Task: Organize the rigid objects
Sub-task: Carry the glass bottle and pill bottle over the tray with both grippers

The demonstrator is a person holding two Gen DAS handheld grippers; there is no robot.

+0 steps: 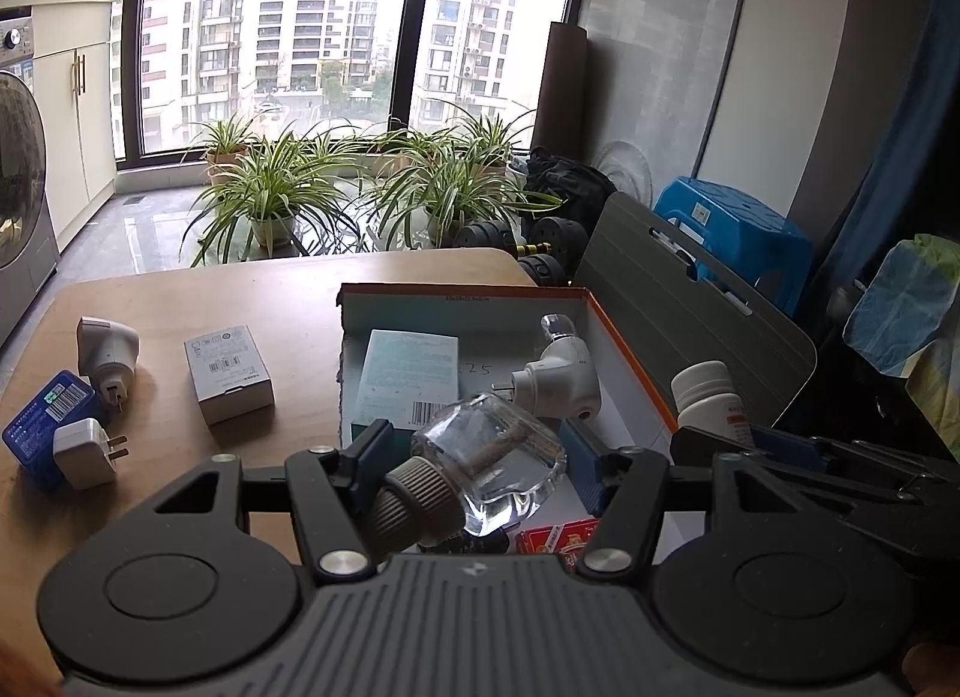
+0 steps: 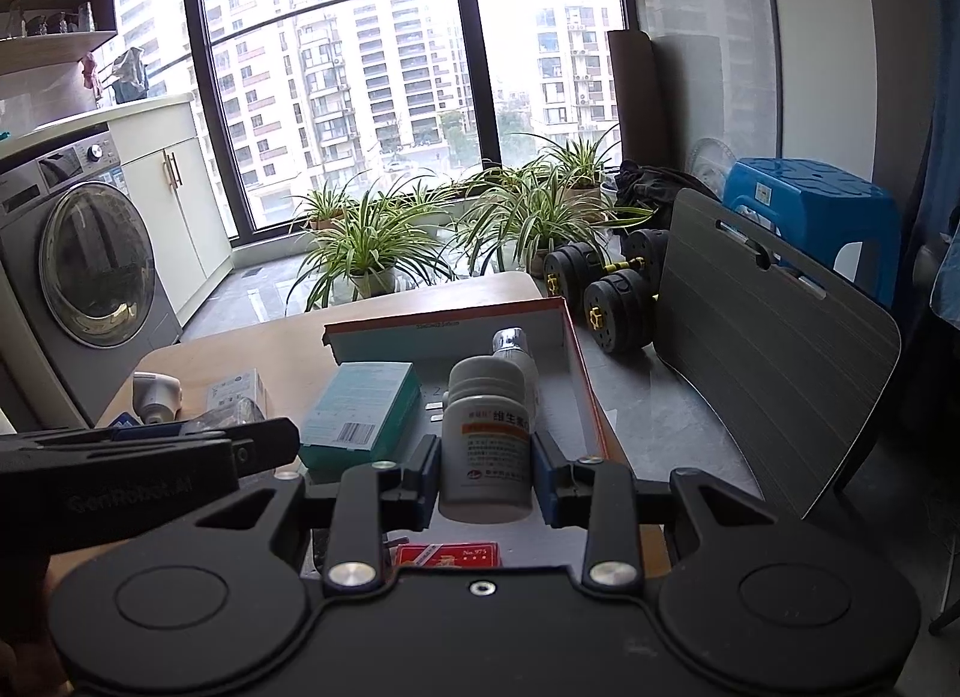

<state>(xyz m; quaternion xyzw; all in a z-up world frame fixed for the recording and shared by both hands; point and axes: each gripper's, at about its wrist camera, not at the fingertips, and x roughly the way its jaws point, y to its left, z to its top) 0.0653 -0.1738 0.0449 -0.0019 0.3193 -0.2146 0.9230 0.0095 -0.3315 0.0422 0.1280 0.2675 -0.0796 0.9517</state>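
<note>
A silver front-loading washing machine point(image 2: 90, 265) stood at the left beside cream cabinets with brass handles point(image 2: 174, 199). Potted spider plants with striped leaves point(image 1: 270, 187) lined the floor before a tall dark-framed window point(image 2: 468, 66). Black dumbbells point(image 2: 612, 289) lay near a grey slatted board point(image 2: 768, 349), with a blue plastic stool point(image 2: 810, 205) behind it.

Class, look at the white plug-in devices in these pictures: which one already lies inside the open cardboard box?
The elbow-shaped white plug beside the teal carton in the box; the other two white plugs lie out on the wooden table.
</note>
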